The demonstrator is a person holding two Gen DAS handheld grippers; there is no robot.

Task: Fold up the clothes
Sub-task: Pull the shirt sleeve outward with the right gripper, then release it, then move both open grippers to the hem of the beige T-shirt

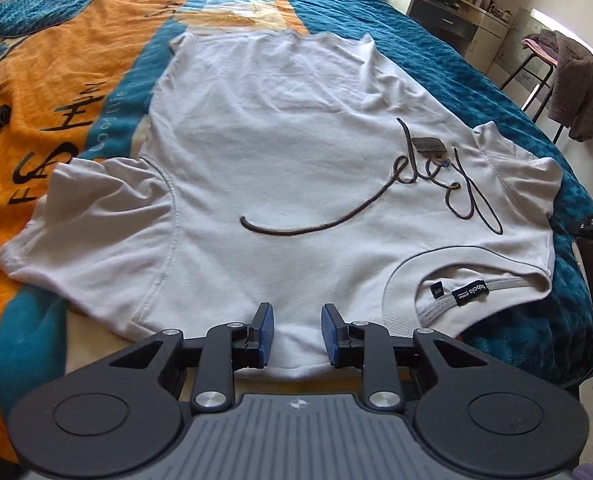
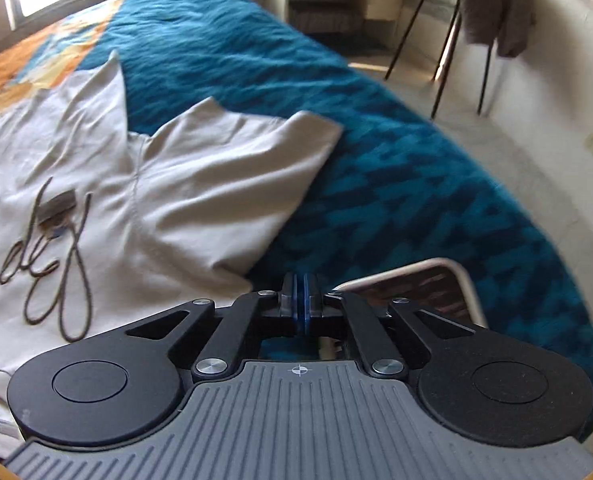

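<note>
On the bed (image 1: 436, 28), the left wrist view shows a white T-shirt (image 1: 280, 152) spread flat, collar (image 1: 412, 280) nearest, left gripper (image 1: 297, 330) jaws apart and empty over its edge. Only the right wrist view shows the right gripper (image 2: 301, 304), jaws pressed together, empty, beside a sleeve (image 2: 224, 176).

Left claw (image 1: 297, 334): black linkages; blue pads; silver screws; grey ribbed housing.

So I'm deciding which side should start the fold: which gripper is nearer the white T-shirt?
Left. The left gripper sits open over the white T-shirt at its near edge. The right gripper is shut beside the shirt's sleeve, over the blue blanket.
</note>
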